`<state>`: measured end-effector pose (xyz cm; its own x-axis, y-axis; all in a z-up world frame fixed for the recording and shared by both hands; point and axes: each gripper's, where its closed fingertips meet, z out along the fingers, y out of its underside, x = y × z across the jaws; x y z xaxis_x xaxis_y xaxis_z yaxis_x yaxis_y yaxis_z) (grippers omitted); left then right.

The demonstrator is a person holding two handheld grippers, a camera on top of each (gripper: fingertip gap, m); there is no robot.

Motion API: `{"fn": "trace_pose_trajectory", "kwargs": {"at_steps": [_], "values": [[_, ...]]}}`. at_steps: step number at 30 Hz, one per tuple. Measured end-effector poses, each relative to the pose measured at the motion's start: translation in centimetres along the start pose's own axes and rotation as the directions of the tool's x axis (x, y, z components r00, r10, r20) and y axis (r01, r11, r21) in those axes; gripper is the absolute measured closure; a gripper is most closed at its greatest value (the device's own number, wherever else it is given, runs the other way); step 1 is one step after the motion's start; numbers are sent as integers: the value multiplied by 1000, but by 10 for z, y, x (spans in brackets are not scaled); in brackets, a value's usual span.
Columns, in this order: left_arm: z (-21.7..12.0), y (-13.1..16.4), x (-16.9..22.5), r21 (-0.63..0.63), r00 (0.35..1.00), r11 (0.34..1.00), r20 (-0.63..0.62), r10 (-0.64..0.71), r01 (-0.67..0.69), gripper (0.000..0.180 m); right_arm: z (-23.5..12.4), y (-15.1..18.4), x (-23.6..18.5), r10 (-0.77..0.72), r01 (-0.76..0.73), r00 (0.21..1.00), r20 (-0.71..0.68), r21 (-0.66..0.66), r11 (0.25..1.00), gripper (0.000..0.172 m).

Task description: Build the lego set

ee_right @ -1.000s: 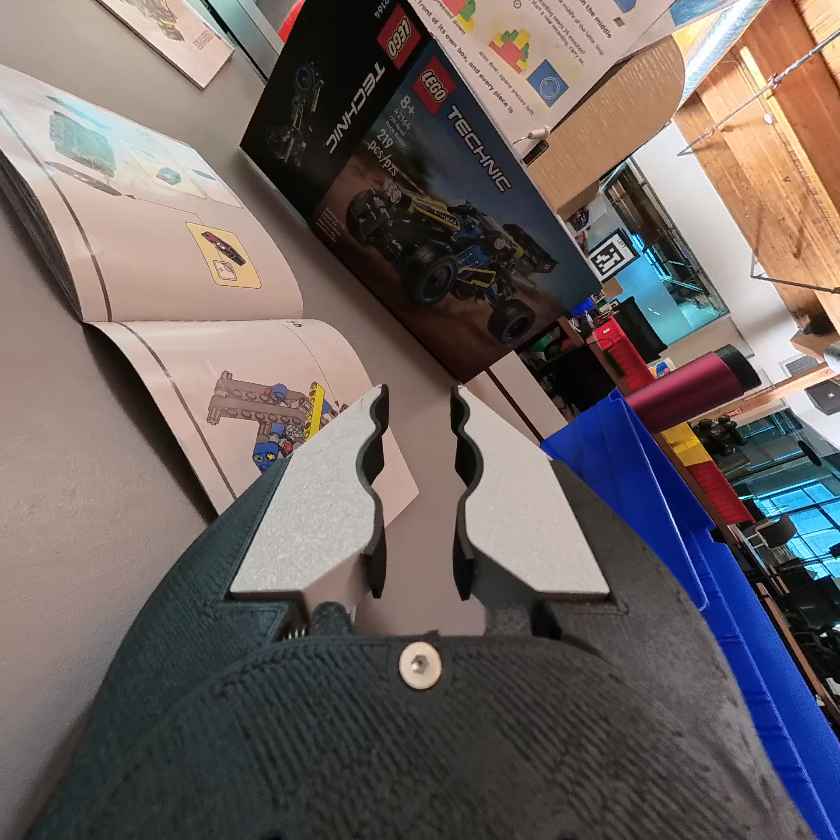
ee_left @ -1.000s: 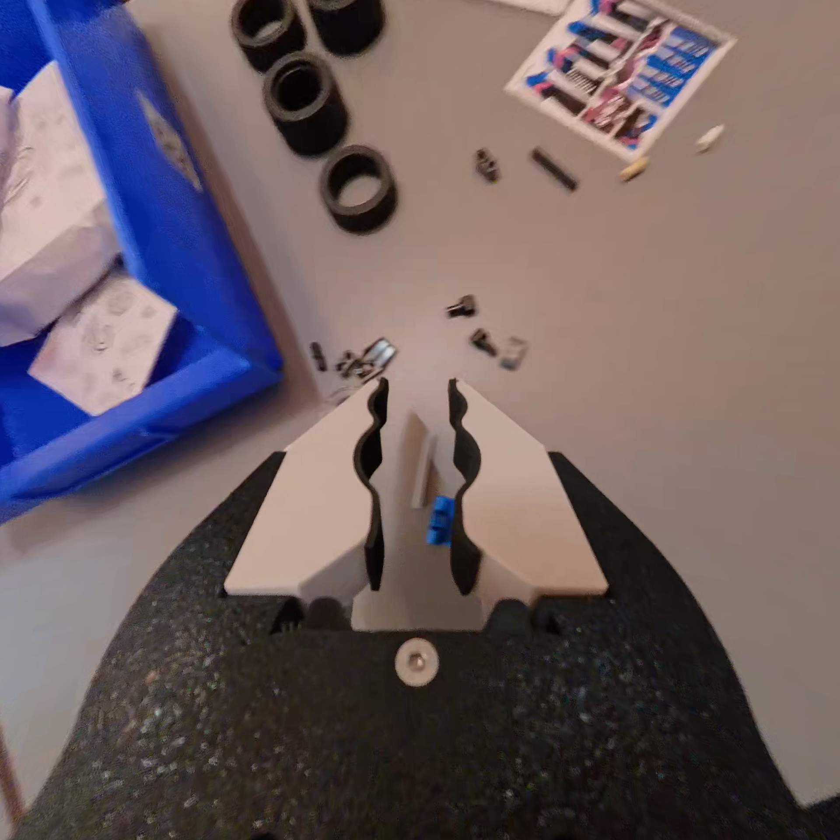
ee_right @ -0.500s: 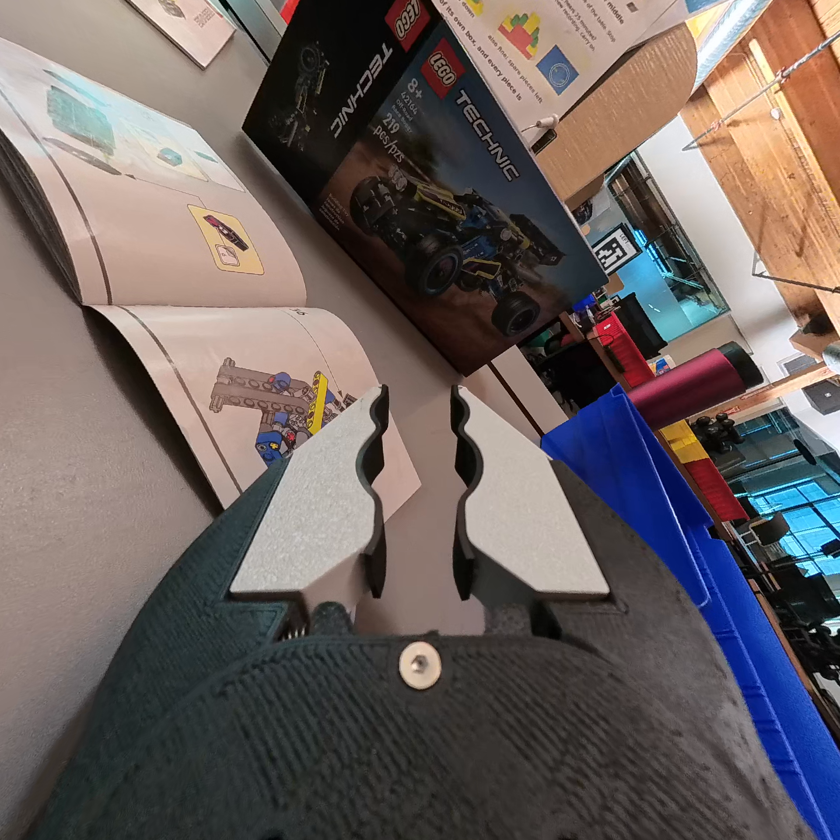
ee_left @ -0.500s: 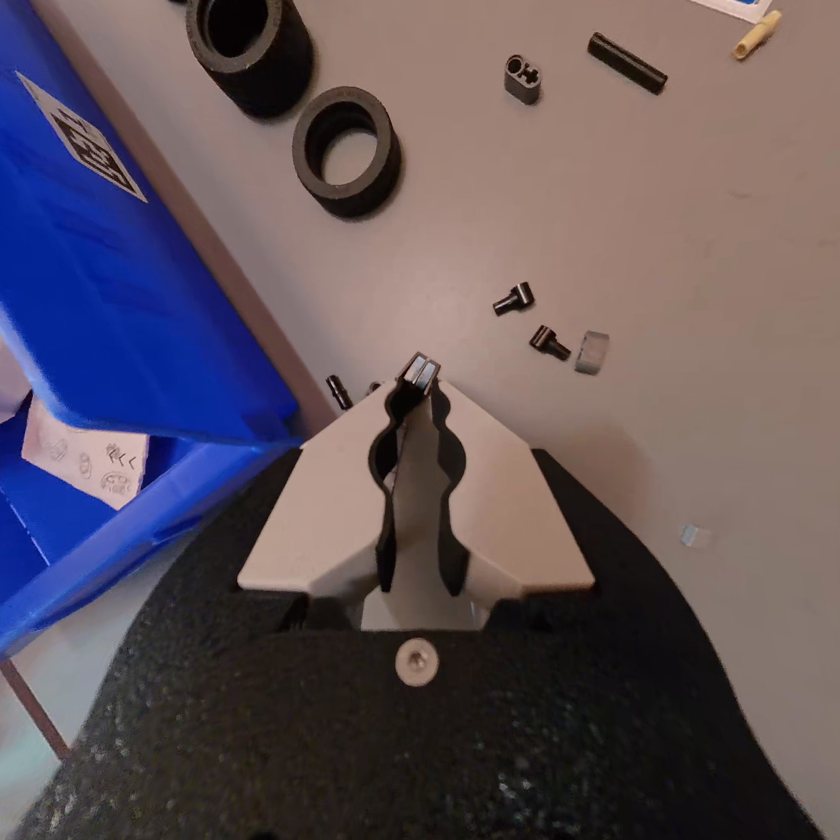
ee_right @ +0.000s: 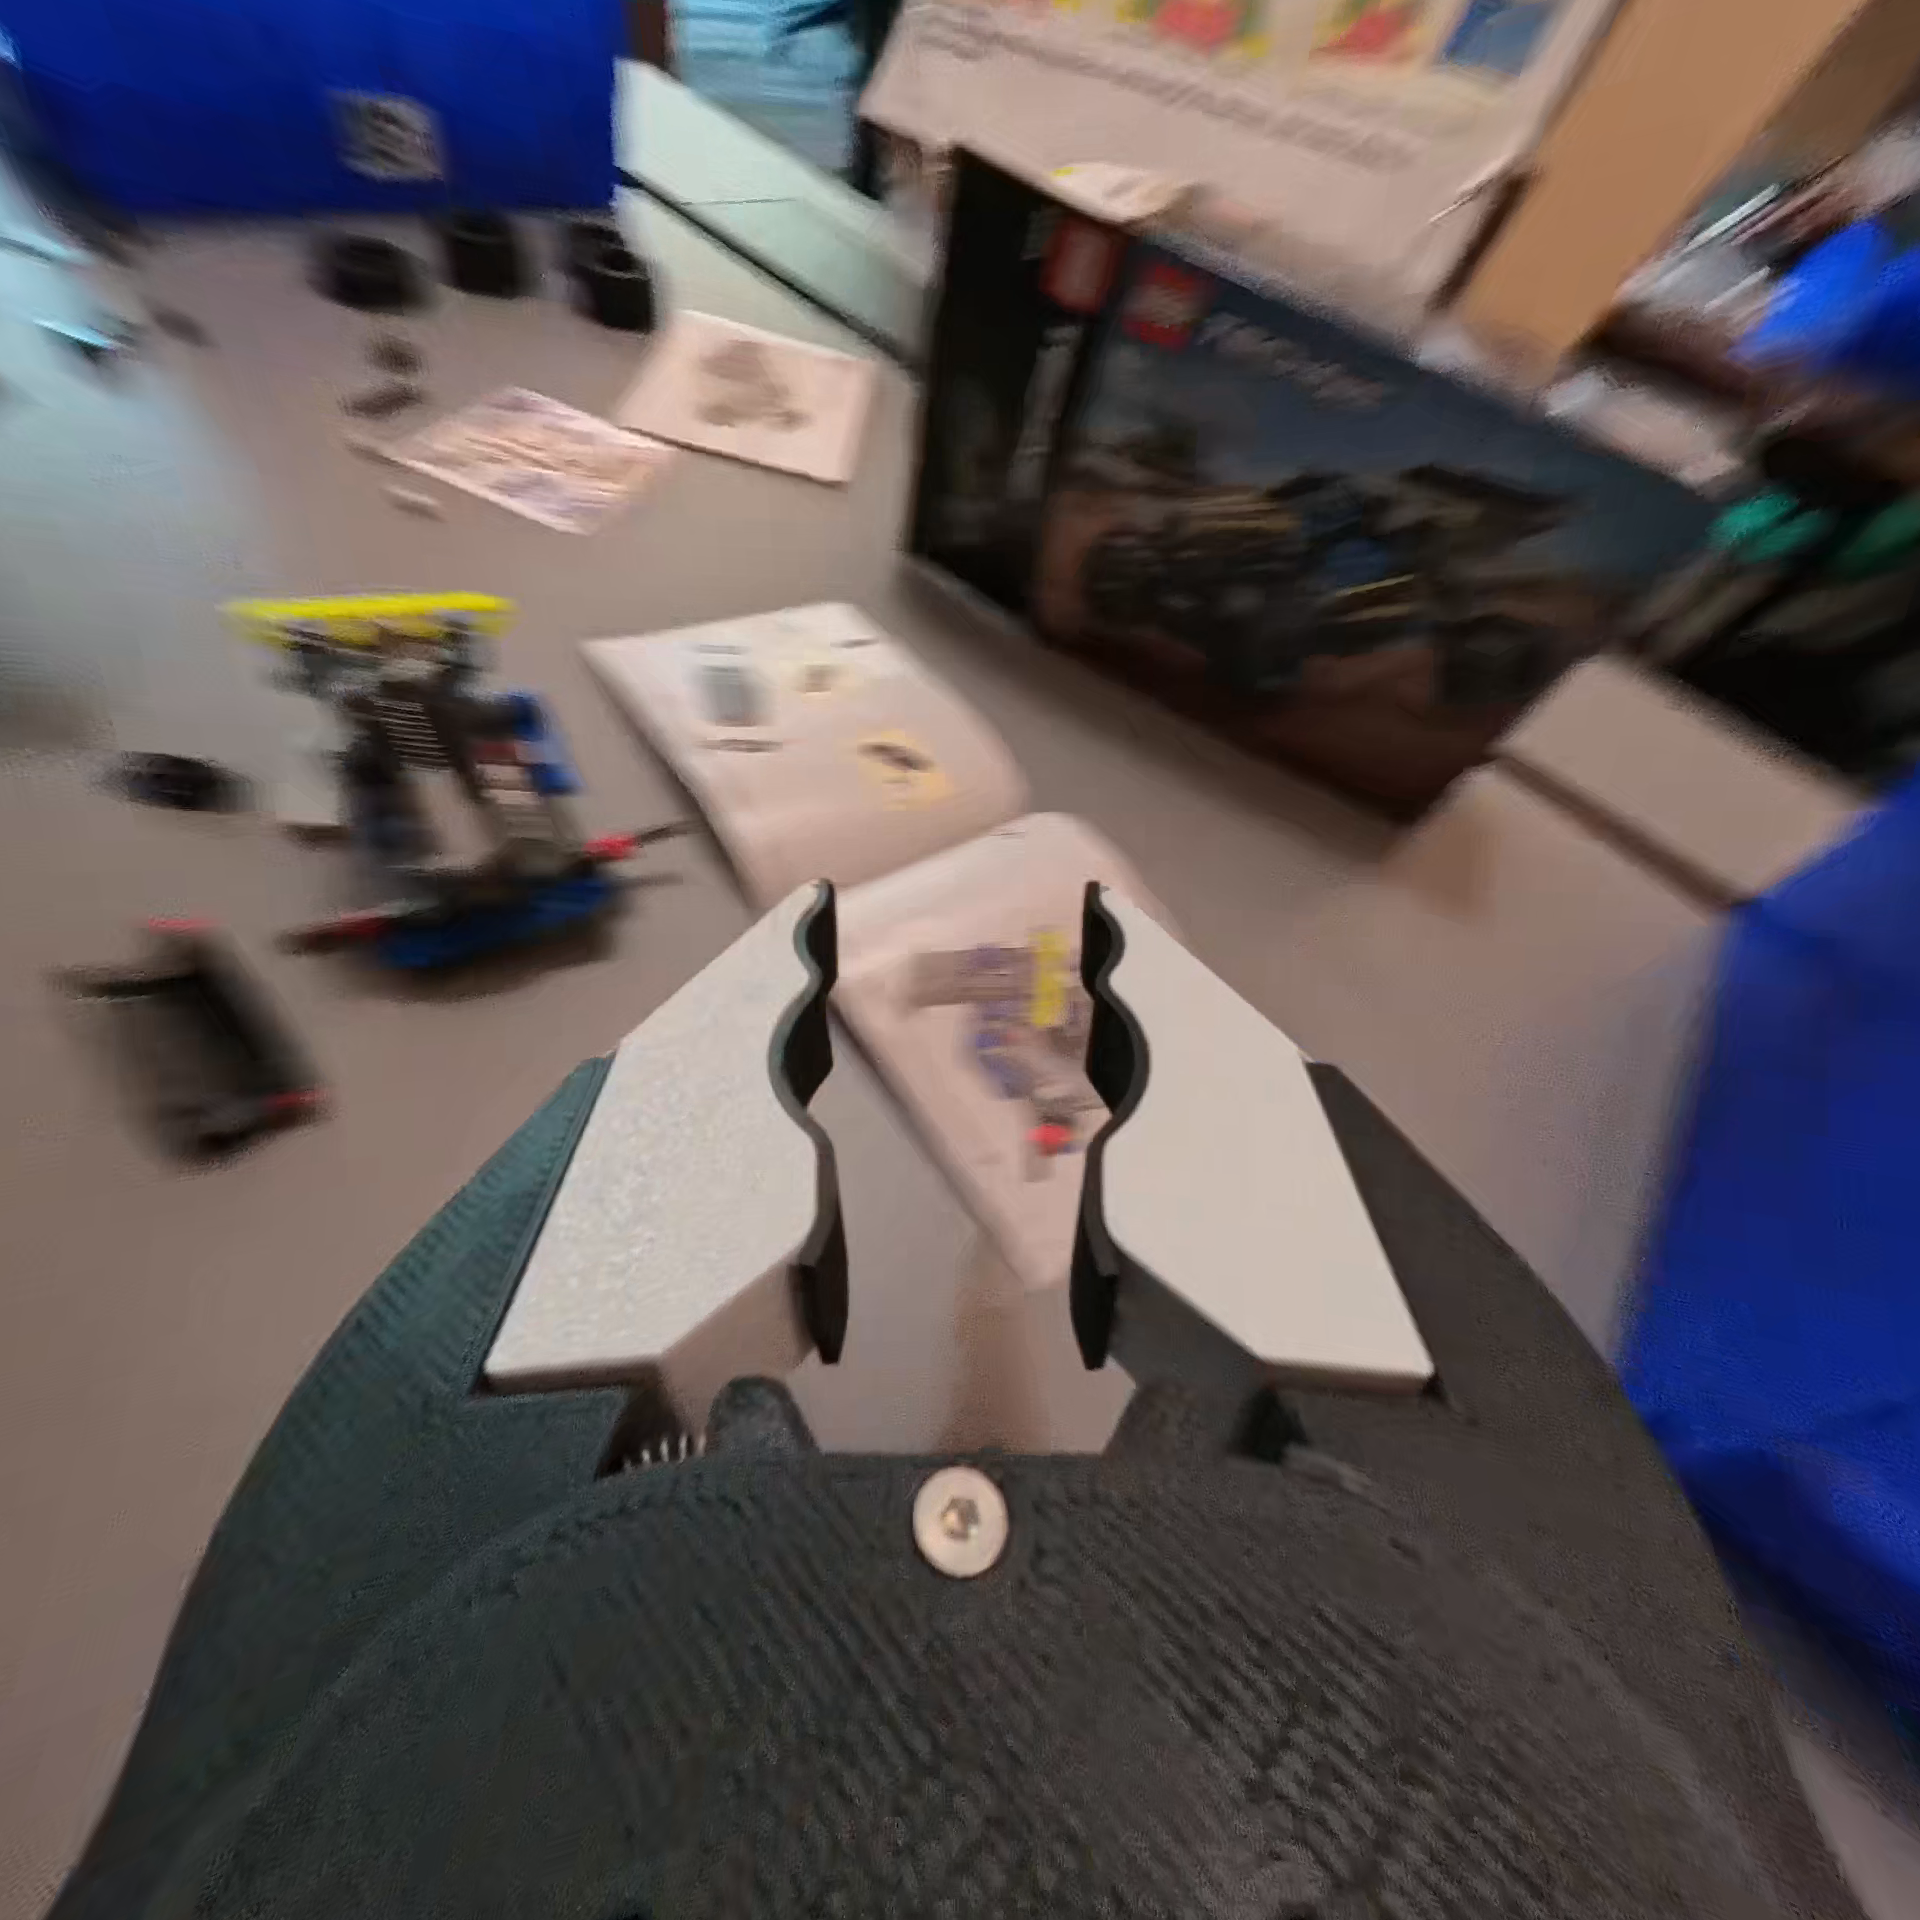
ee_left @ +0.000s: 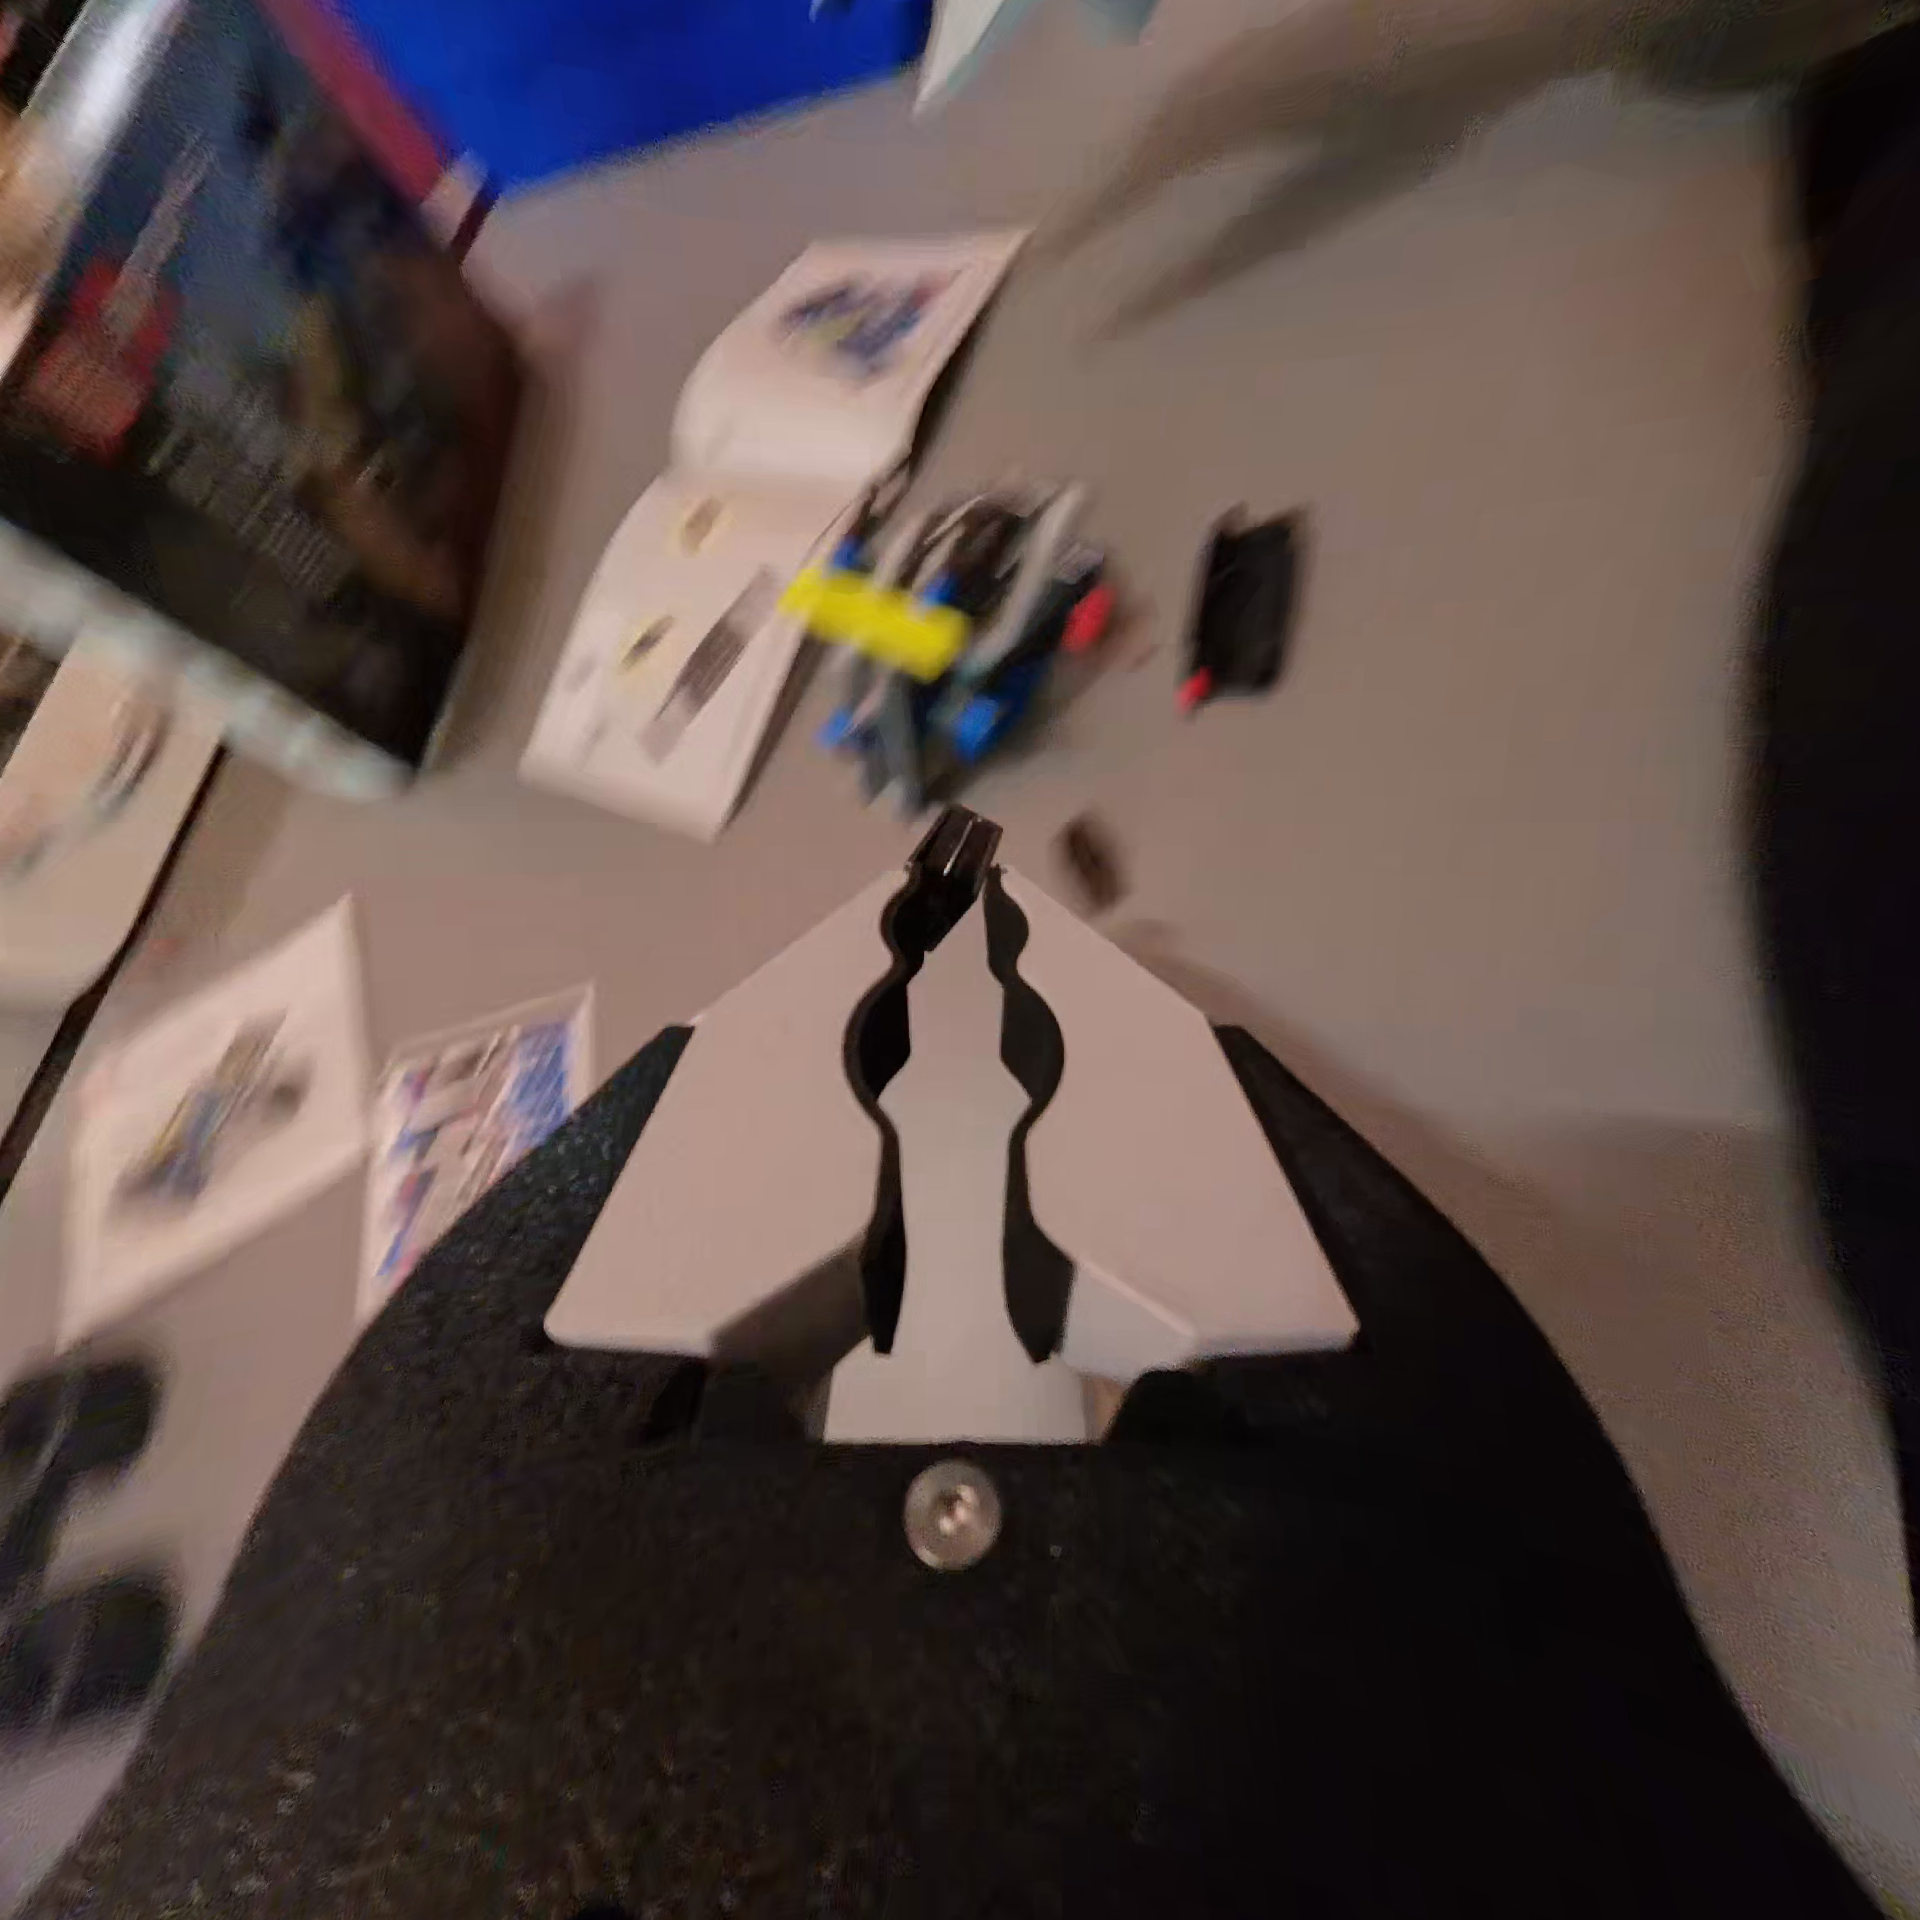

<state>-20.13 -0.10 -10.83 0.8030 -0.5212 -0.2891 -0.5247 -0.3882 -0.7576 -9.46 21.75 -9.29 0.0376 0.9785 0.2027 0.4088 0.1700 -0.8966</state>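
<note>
Left gripper (ee_left: 951, 883) is pinching a small black plastic piece (ee_left: 954, 847) at the very tips, jaws nearly closed on it, piece sticking out forward past the fingertips along the finger line; its exact kind is too blurred to tell. Straight ahead and slightly up-frame of those tips is lying the partly built brick model (ee_left: 935, 634), a yellow beam across its top, blue and black parts below, red pin ends showing; the left gripper is sitting just short of it. A black flat part with red ends (ee_left: 1242, 608) is lying beside the model, a small dark piece (ee_left: 1089, 862) is resting near the tips on the grey matte table (ee_left: 1455, 935). Right gripper (ee_right: 956, 914) is standing wide open with nothing between its wavy black pads (ee_right: 816, 997), hovering over the curled page of the open instruction booklet (ee_right: 831, 748); the model is lying well off to its left, so the left gripper is the nearer one. Dark glossy cardboard set box (ee_right: 1247, 540) is standing behind the booklet, blue plastic bin (ee_right: 312, 94) and black rubber tyres (ee_right: 478, 265) are sitting far back, a printed sticker sheet (ee_right: 520, 457) is lying flat. Everything is motion-blurred.
</note>
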Motion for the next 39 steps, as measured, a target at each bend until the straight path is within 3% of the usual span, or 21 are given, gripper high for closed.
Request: {"fn": "trace_pose_trajectory", "kwargs": {"at_steps": [2,4,8,11,13,17,21,25,28,33,36,39], "values": [[33,-36,38,131,992,989,-92,87,-75,173,-14,2,-50,155,-140,963,219,-85,987,124],[61,-60,63,202,970,961,-119,213,-186,173,-30,4,-90,285,-251,892,351,-140,958,125],[103,-97,86,307,901,866,-57,430,-394,173,-51,5,-124,541,-536,703,461,-156,830,139],[123,-110,96,333,839,792,-8,544,-511,173,-57,16,-126,606,-618,644,468,-149,772,144],[129,-116,100,347,825,773,1,566,-531,173,-57,21,-125,608,-624,652,454,-136,770,146],[136,-114,98,310,801,756,35,598,-577,173,-58,22,-124,558,-582,696,451,-100,807,172],[139,-104,100,264,827,795,14,563,-546,172,-54,29,-127,479,-490,755,448,-100,866,172],[133,-96,95,229,875,851,7,485,-473,165,-48,46,-133,278,-248,879,387,-127,961,172],[120,-97,86,242,929,901,4,371,-361,165,-42,58,-129,149,-104,941,304,-159,982,172],[92,-87,65,233,970,942,29,241,-241,169,-38,72,-120,157,-100,954,255,-223,970,172],[78,-63,46,164,982,968,67,179,-188,172,-38,66,-106,148,-109,968,204,-191,975,172],[65,-32,30,73,993,994,85,80,-87,172,-33,68,-98,141,-105,976,163,-211,972,159]]}}
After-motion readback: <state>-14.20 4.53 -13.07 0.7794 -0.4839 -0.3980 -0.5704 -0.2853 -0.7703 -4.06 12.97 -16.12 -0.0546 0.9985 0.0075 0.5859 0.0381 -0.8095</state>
